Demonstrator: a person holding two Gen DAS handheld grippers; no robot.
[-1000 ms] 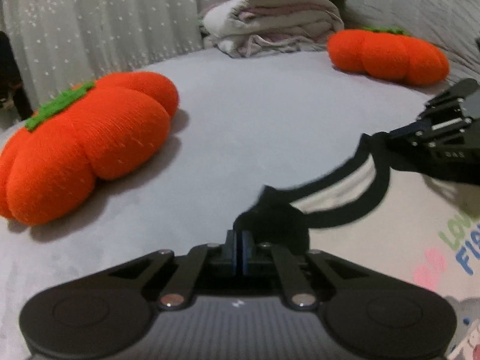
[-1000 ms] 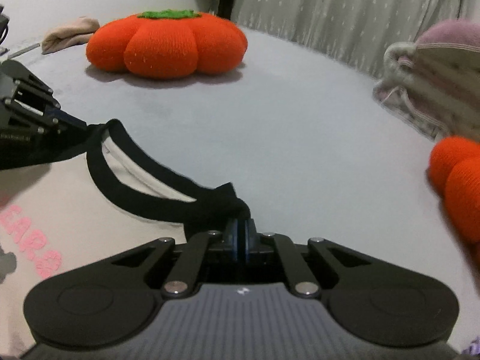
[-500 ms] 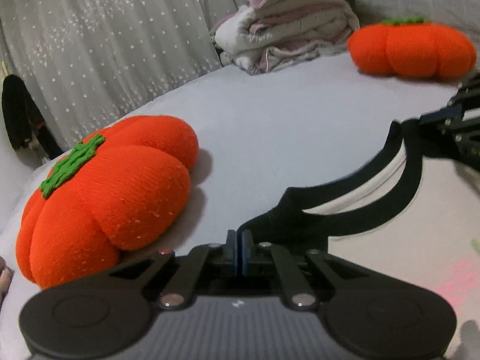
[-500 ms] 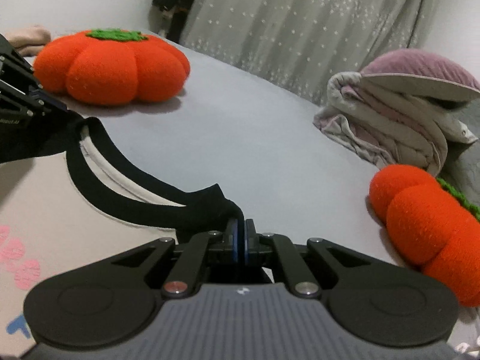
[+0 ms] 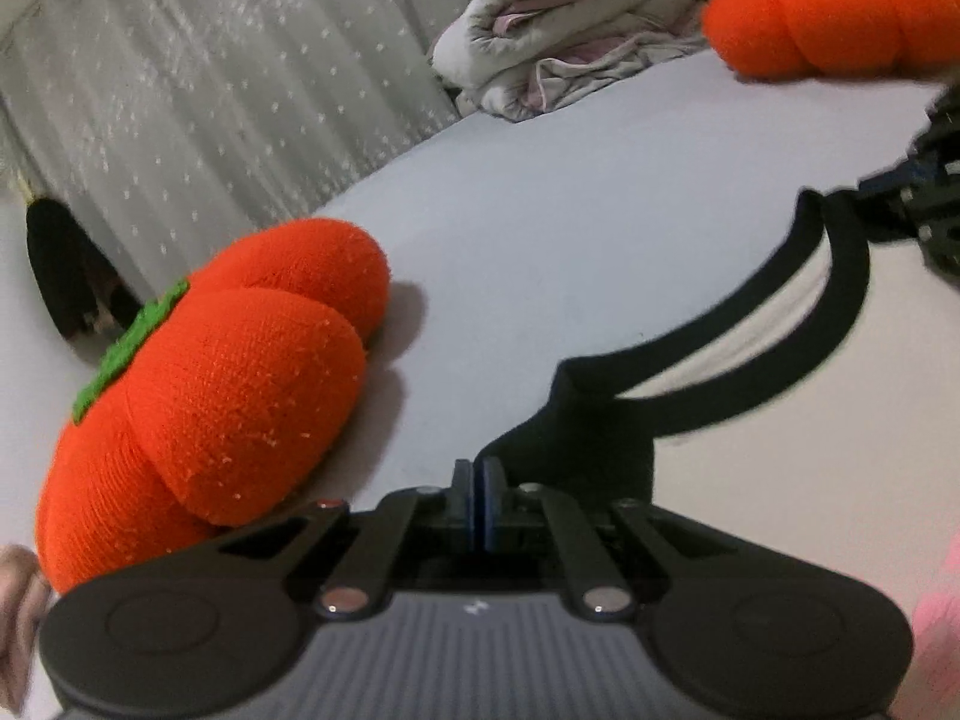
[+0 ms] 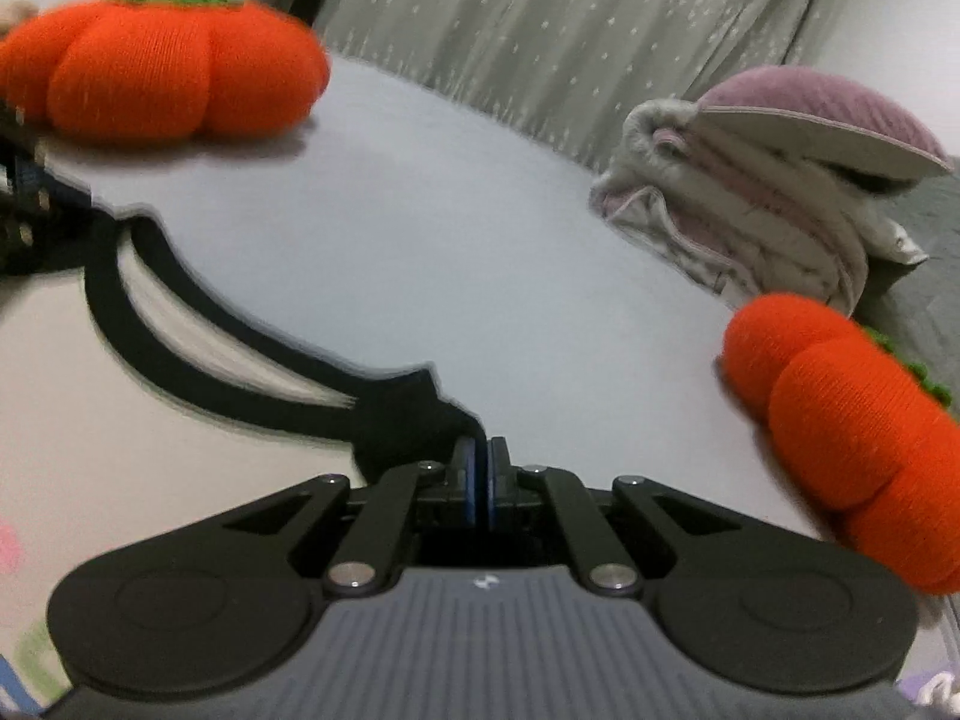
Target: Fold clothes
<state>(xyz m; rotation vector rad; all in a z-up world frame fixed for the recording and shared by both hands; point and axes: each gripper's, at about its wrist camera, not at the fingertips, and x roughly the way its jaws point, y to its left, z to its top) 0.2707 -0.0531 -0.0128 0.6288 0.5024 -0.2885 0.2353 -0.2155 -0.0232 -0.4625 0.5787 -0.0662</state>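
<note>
Jaws of both grippers, left gripper and right gripper, pinch the T-shirt black collar ends.

Open grey bed surface ahead, orange pumpkin cushions flanking, folded bedding pile behind

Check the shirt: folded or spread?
Spread: shirt stretched between left gripper and right gripper, neckline open, no fold visible.

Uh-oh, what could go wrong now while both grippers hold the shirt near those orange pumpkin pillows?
1. The left hand-held gripper is very close to a pumpkin pillow; the shirt might knock or drape over it.
2. Each hand-held gripper pinches only the thin black collar, so it could slip out or stretch.
3. The right hand-held gripper has another pumpkin pillow alongside.
</note>
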